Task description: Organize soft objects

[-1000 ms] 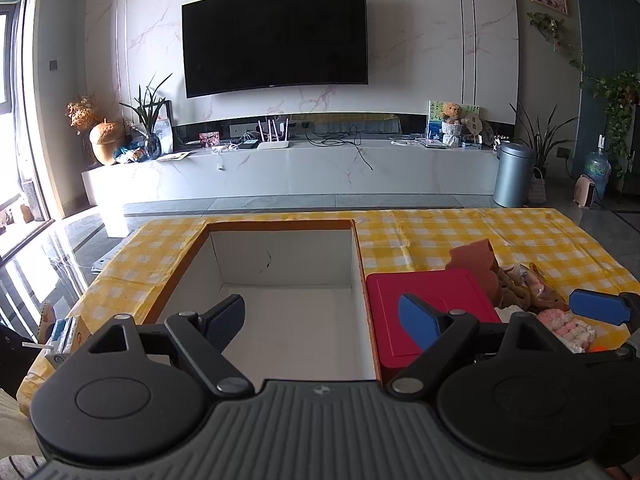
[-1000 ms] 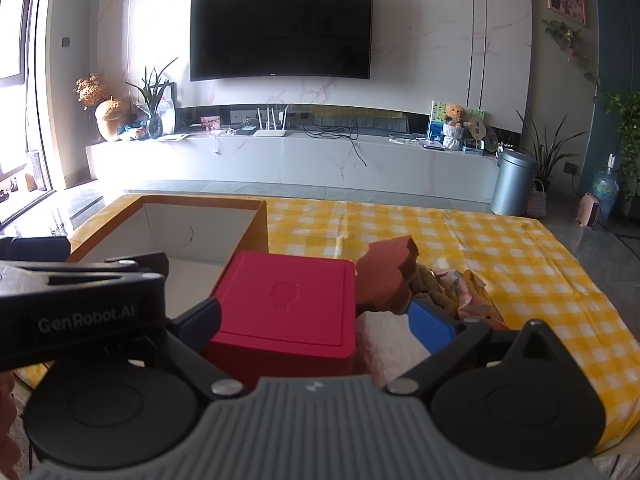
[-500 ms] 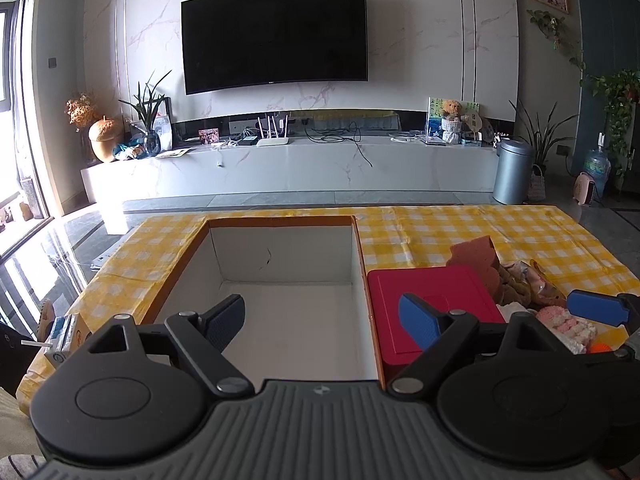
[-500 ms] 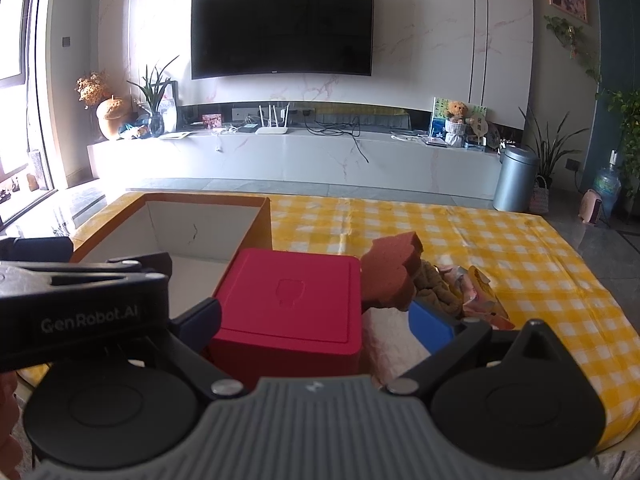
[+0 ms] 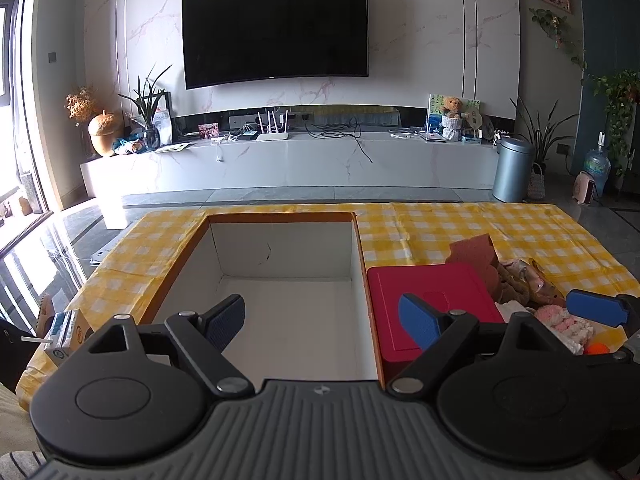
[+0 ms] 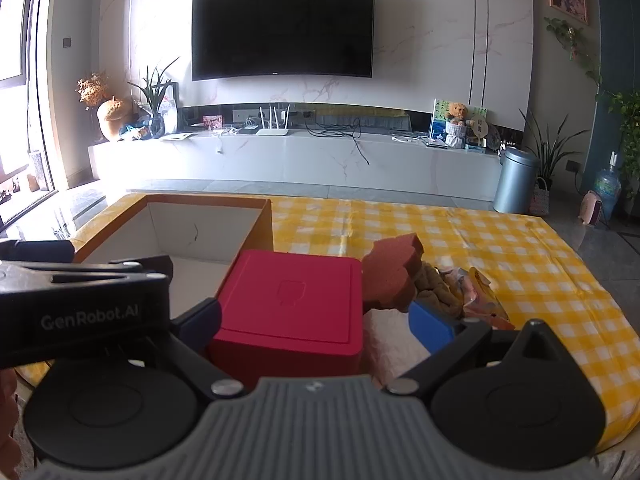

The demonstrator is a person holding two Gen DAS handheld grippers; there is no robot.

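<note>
**Hovering over box and pile, both grippers spread**

Starting at the left: holding the left gripper [image 5: 322, 322] above the near edge of the open box [image 5: 280, 248], fingers [image 5: 224, 322] spread wide and gripping nothing. Showing a white, bare interior inside the box, with orange rims, sitting on the yellow checked cloth [image 5: 460, 224]. Lying just outside the box's left wall at the cloth's edge: a small carton [image 5: 64, 334].

Moving right: sitting just beside the box's right wall, apparently touching it, a shut red case [image 5: 432, 304]. Hanging the right gripper [image 6: 314, 326] low over the near side of that case [image 6: 292, 304], fingers [image 6: 430, 330] likewise released and empty, the left one by the case's near-left corner, the blue right one over a pale cloth [image 6: 388, 344].

Continuing right: piling up against the case's right side, the soft things — a brown sponge [image 6: 394, 268] leaning on the case's far-right corner, a tan knit [image 6: 436, 290] behind it, a pink fluffy piece [image 5: 560, 322] and a small orange ball [image 5: 596, 349] nearer the camera. Resting all of these on the cloth, outside the box.

Standing far right on the floor, a grey bin [image 6: 514, 180].
</note>
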